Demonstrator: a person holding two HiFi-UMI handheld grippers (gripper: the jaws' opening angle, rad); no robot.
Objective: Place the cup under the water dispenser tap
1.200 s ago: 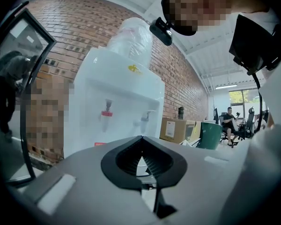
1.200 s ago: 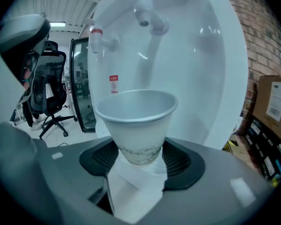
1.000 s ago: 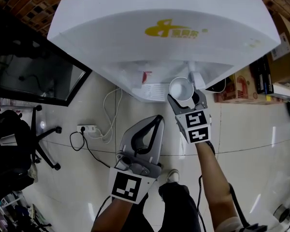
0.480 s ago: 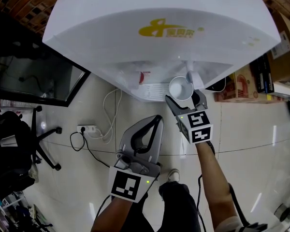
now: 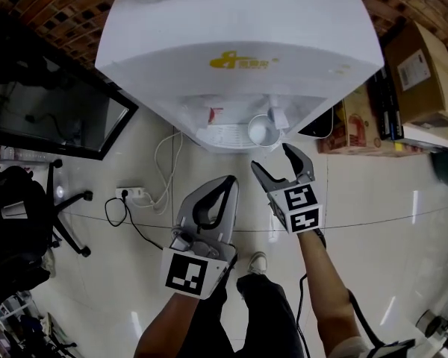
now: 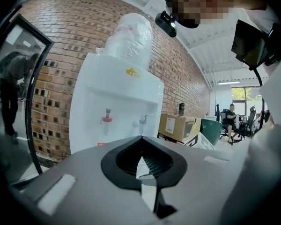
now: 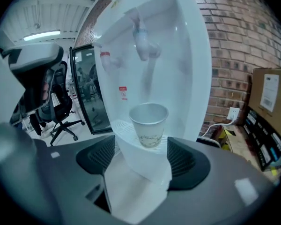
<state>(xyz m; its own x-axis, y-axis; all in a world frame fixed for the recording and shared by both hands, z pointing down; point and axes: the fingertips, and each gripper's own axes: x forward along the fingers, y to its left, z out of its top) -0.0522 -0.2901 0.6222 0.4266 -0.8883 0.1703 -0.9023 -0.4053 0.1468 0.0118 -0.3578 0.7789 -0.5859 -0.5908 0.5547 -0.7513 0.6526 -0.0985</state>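
Note:
A white paper cup (image 5: 263, 131) (image 7: 149, 124) stands upright on the drip tray (image 7: 123, 127) of the white water dispenser (image 5: 239, 43), below the blue tap (image 7: 143, 37). My right gripper (image 5: 271, 157) (image 7: 141, 156) is open just in front of the cup. Its jaws have just been opening and nothing is between them now. The cup stands free beyond the fingertips. My left gripper (image 5: 230, 181) (image 6: 141, 158) hangs lower left, shut and empty, aimed at the dispenser (image 6: 117, 102).
Cardboard boxes (image 5: 422, 73) stand right of the dispenser. A dark glass panel (image 5: 52, 118) is at the left. A power strip with cables (image 5: 131, 198) lies on the tiled floor. An office chair (image 5: 67, 207) stands at the far left. A red tap (image 7: 105, 57) sits left of the blue one.
My right gripper has let go of the cup and drawn back from it, jaws spread wider. The cup stays on the drip tray. The left gripper has hardly moved.

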